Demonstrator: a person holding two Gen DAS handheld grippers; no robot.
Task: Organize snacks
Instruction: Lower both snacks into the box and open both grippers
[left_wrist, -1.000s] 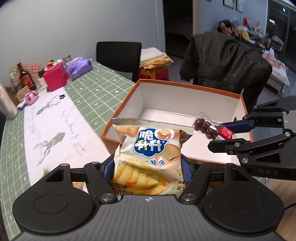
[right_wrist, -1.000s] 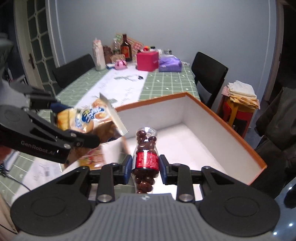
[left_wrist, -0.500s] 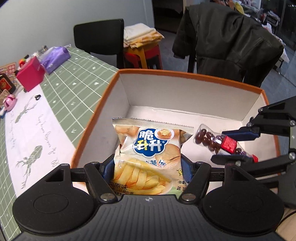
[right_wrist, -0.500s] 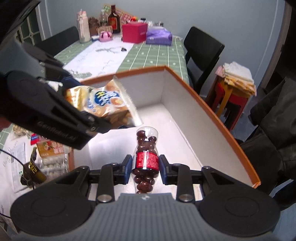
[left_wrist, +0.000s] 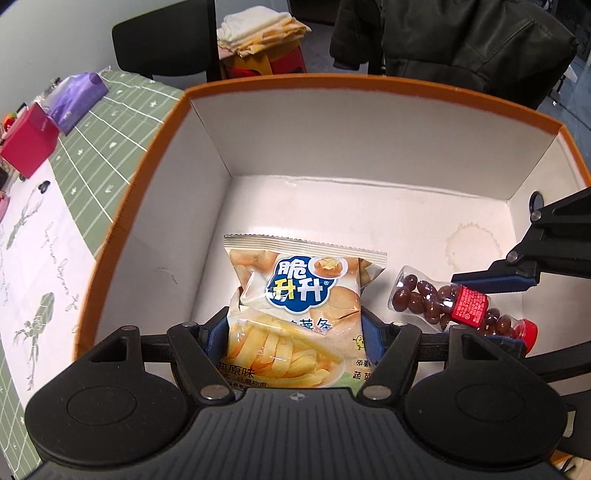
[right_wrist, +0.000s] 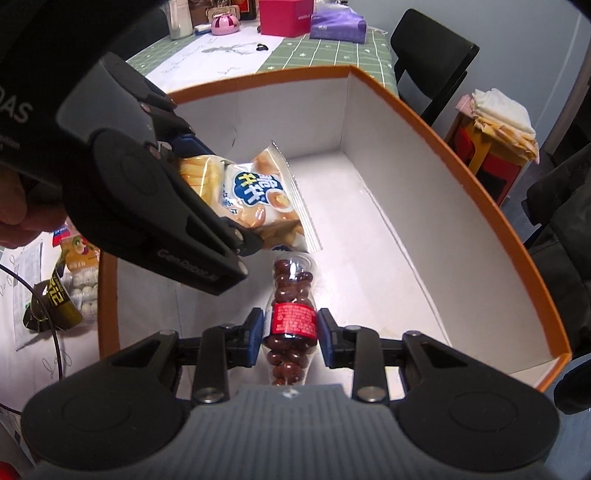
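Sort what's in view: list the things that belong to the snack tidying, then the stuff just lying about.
Job:
- chip bag in left gripper
- bottle of chocolate beans in right gripper
- orange box
- snack packets beside the box

Lying about:
- red box
- purple pack
- black chair
- folded cloths

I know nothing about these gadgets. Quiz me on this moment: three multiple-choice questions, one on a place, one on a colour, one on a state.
1. Where is the chip bag?
A. lying on the tablecloth
B. held over the open box
C. on the chair

2. What colour is the label on the bottle of chocolate candies?
A. red
B. green
C. blue

3. What is the right gripper doing?
A. open and empty
B. clamped on the bottle
C. gripping the box rim

Answers: 1 B, the left gripper holds the bag above the box floor. 2 A, a red band wraps the bottle. 3 B, both pads press the label.
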